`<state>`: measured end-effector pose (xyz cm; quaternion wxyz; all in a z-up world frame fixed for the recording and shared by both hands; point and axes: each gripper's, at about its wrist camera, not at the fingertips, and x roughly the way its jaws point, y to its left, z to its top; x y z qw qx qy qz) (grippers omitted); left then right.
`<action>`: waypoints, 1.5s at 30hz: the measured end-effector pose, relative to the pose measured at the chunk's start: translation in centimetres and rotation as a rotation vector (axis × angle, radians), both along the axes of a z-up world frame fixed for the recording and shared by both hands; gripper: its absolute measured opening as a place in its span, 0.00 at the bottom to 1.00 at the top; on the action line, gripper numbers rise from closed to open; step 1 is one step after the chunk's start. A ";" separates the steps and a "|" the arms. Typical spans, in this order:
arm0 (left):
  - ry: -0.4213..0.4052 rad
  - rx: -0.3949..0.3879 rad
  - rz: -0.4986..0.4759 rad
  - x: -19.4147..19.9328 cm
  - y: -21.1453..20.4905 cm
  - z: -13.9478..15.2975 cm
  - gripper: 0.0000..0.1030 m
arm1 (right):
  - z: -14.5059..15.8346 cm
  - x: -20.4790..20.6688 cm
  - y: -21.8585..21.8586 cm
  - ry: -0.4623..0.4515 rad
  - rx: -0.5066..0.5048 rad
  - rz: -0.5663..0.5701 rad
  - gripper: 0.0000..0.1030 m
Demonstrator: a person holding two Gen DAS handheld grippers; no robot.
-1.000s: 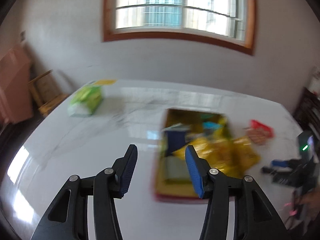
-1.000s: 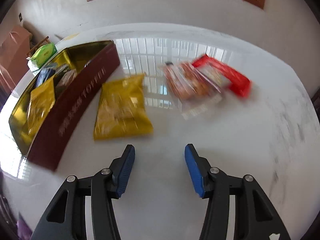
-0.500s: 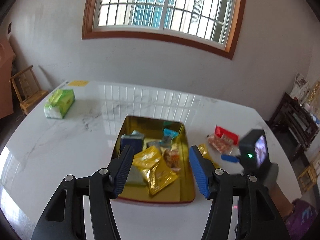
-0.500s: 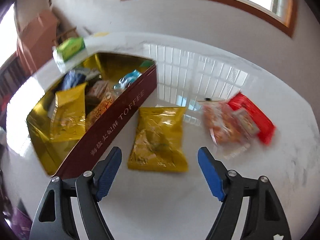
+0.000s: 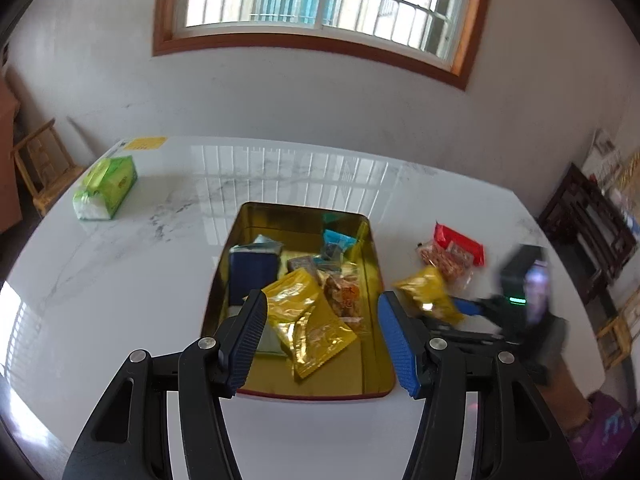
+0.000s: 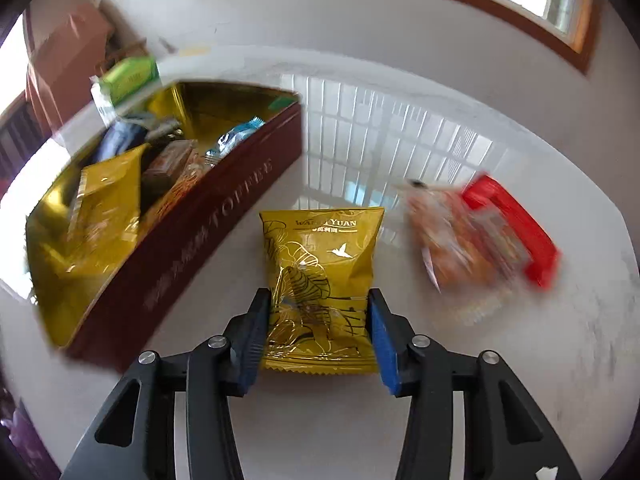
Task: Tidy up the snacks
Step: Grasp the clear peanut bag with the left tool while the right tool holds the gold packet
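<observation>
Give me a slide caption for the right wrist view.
Right gripper straddles a yellow snack bag beside the toffee tin.

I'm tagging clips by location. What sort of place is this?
Probably a room in a home, perhaps a dining room: a white marble-look table, a wood-framed barred window, and a small wooden chair against the wall.

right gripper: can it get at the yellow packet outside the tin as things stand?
Probably yes. The right gripper already has its jaws either side of the yellow packet, which lies on the table beside the tin. Nothing sits between them; whether they are clamped is unclear.
</observation>
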<state>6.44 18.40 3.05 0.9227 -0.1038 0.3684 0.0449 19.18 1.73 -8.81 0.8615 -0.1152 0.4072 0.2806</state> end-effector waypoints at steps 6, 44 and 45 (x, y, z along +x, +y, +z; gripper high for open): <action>0.061 -0.056 -0.153 3.1 -5.0 0.6 0.57 | 0.9 -0.9 -17.5 -0.032 0.108 -0.355 0.42; 0.482 -0.415 0.042 24.1 -12.5 -12.9 0.39 | -2.6 2.3 -31.9 0.032 0.263 -0.580 0.45; 0.483 -0.402 0.042 24.0 -12.7 -12.8 0.38 | -2.6 2.3 -31.9 0.032 0.262 -0.580 0.45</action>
